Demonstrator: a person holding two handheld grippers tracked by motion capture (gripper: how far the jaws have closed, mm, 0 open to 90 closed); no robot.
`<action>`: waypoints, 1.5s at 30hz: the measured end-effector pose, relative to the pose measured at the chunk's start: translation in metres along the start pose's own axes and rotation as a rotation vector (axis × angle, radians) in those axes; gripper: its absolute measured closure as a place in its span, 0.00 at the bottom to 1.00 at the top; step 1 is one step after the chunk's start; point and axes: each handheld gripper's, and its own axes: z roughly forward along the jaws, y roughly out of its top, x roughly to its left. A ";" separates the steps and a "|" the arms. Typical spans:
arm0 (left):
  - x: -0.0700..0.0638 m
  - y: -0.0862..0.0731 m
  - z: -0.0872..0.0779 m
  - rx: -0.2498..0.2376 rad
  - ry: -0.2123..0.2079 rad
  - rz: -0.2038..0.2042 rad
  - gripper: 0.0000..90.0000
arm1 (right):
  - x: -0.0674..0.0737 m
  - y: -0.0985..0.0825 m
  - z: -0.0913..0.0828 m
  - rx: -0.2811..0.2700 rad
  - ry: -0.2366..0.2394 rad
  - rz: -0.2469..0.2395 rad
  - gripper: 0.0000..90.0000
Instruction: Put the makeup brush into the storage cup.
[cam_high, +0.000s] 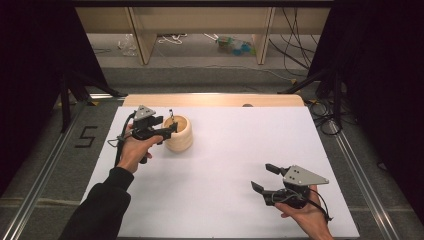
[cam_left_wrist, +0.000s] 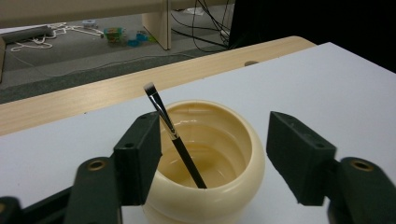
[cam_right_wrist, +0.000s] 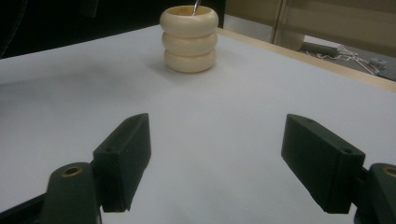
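Observation:
A cream ribbed cup (cam_high: 180, 134) stands on the white table at the left rear. In it leans a thin black brush (cam_high: 171, 118), bristles up. My left gripper (cam_high: 169, 132) hovers at the cup's left side. In the left gripper view the cup (cam_left_wrist: 219, 186) lies below and between the jaws, which stand apart, and the brush (cam_left_wrist: 175, 137) slants up close to the left jaw with no pad pressing on it. My right gripper (cam_high: 261, 176) is open at the front right with nothing between its jaws (cam_right_wrist: 217, 154). Far ahead of it are the cup (cam_right_wrist: 189, 39) and the brush tip (cam_right_wrist: 197, 5).
The white tabletop (cam_high: 225, 165) ends in a wooden strip (cam_high: 215, 100) at the back. Beyond it lie a grey floor with loose cables (cam_high: 175, 39), small coloured items (cam_high: 235, 46) and wooden furniture legs. Dark curtains stand on both sides.

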 end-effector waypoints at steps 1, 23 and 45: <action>-0.001 -0.001 -0.001 -0.006 -0.008 -0.006 0.38 | 0.000 0.000 0.000 0.000 0.000 -0.001 0.28; -0.034 -0.008 -0.025 -0.057 -0.113 0.072 0.29 | 0.001 0.000 -0.001 -0.005 -0.005 -0.001 0.28; -0.046 -0.023 -0.034 -0.048 -0.161 0.108 0.24 | 0.001 0.000 -0.001 -0.002 -0.008 0.005 0.26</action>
